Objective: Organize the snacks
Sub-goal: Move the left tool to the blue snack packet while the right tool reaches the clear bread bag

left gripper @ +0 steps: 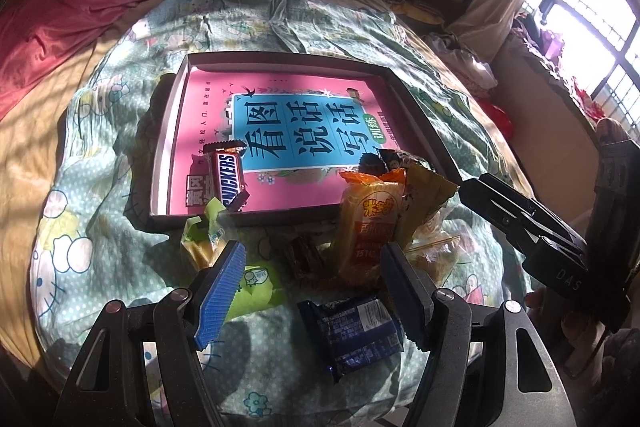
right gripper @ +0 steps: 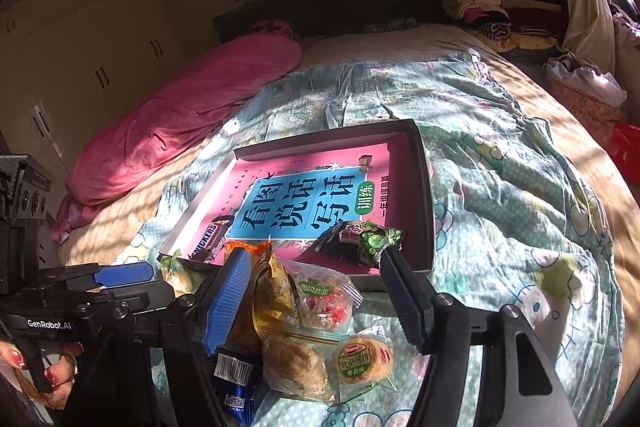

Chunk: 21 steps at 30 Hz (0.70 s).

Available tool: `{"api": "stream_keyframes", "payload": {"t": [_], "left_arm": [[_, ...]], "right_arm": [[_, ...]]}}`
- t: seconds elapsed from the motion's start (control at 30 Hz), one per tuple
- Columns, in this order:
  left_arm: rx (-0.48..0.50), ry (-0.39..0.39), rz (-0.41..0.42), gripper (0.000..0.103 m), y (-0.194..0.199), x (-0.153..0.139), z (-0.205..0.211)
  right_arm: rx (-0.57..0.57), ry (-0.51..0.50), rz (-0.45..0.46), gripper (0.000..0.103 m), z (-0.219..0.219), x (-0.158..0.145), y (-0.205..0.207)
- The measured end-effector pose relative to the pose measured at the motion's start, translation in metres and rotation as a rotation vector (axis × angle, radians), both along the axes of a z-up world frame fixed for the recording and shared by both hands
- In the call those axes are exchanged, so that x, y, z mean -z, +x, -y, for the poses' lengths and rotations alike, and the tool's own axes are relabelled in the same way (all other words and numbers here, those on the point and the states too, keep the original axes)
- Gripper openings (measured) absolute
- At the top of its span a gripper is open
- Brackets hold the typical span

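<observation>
A shallow box (left gripper: 280, 57) on the bed holds a pink and blue book. A Snickers bar (left gripper: 226, 179) lies at the box's near left, a dark green packet (left gripper: 384, 159) at its near right. In front of the box is a heap of snacks: an orange packet (left gripper: 368, 227), green packets (left gripper: 208, 235), a dark blue packet (left gripper: 352, 335). My left gripper (left gripper: 312, 291) hovers open over this heap. My right gripper (right gripper: 314, 303) is open above a clear red packet (right gripper: 324, 299), a pastry (right gripper: 296, 363) and a round biscuit (right gripper: 364, 359). Neither holds anything.
The bed has a cartoon-print quilt (right gripper: 500, 187) and a pink blanket (right gripper: 180, 123) by the headboard. Clothes are piled at the far right (right gripper: 480, 7). A person's hand (right gripper: 56, 367) holds the left gripper (right gripper: 148, 281). The right gripper (left gripper: 470, 187) reaches in from the right.
</observation>
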State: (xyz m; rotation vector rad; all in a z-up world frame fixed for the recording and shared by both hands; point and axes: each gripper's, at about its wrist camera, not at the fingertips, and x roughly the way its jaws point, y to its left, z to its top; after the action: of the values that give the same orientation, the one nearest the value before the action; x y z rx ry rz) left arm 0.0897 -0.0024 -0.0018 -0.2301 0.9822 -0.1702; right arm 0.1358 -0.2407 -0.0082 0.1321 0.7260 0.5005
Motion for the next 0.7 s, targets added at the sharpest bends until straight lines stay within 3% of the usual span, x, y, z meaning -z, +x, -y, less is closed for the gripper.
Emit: {"api": "stream_keyframes", "payload": {"t": [0.7], "left_arm": [[0.043,-0.017,-0.078,0.072,-0.016,0.018,0.005]], "right_arm": [[-0.01,0.0,-0.102,0.067,-0.003,0.013,-0.028]]}}
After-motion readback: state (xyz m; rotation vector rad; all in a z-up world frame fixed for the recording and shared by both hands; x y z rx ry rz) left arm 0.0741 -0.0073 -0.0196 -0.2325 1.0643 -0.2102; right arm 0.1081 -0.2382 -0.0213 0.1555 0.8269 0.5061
